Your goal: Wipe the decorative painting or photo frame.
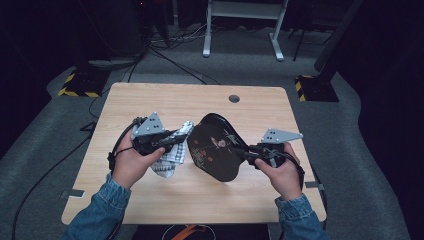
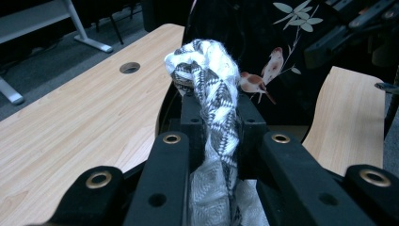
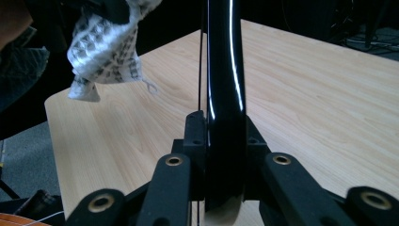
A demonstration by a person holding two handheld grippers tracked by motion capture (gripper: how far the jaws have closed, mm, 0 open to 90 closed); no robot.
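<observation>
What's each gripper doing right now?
Left gripper: shut on the checked cloth.
Right gripper: shut on the black tray, gripped at its rim.

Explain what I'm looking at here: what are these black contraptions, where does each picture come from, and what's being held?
A person at a wooden table holds a tool in each hand. The high view looks down from above; the other two pictures come from cameras riding on the tools. The left hand-held gripper is shut on a black-and-white patterned cloth. The right hand-held gripper is shut on the rim of a glossy black tray painted with birds and leaves, held tilted up off the table. The cloth is pressed to the tray, apparently wiping it.
</observation>
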